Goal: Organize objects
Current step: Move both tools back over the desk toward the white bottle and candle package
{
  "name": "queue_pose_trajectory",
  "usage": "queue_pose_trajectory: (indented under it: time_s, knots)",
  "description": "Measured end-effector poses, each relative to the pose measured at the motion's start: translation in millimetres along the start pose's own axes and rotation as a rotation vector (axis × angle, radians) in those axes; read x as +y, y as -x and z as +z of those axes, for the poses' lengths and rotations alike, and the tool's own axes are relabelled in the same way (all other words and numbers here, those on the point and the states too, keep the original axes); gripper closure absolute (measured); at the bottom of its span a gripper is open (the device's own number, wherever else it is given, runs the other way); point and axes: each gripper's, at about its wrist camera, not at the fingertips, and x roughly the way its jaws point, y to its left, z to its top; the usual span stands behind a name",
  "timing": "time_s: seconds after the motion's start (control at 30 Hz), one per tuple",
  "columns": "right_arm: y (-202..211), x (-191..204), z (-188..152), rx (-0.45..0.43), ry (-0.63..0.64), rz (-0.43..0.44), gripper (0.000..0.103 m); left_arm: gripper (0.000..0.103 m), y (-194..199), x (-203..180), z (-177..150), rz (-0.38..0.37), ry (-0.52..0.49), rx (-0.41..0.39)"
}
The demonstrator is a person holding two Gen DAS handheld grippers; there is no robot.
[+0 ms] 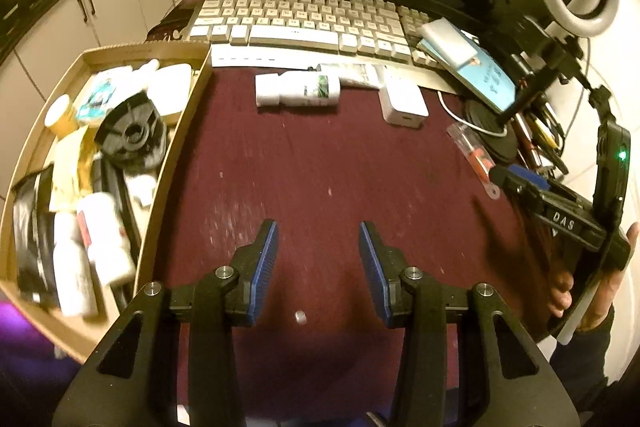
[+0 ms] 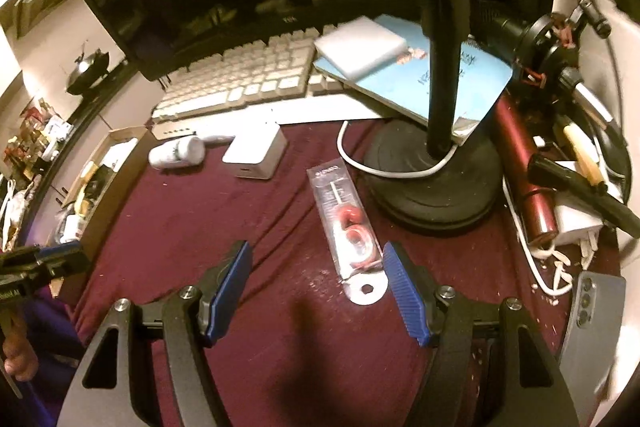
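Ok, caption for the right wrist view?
Open right gripper above a clear packet on the maroon cloth, lamp base behind.

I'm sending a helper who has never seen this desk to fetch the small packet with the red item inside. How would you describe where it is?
Find the round black lamp base on the maroon cloth, right of the keyboard. The clear plastic packet lies flat just left of that base, lengthwise toward you. Unlike the white bottle and white charger block farther left, it is see-through with red contents and a hang hole.
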Motion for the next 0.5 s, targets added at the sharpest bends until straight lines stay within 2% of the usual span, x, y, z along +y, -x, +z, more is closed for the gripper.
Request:
queue_pose_trajectory:
  time_s: [0.23,0.5]
  knots:
    - [-24.8,-5.8,5.5,0.034,0.006,-0.023,0.034,0.061,-32.5,20.1,42.3,0.016,0.011,0.008]
    - [-34.1,-4.3,8.2,0.043,0.02,-0.025,0.034,0.061,-63.5,31.6,87.2,0.027,0.002,0.03]
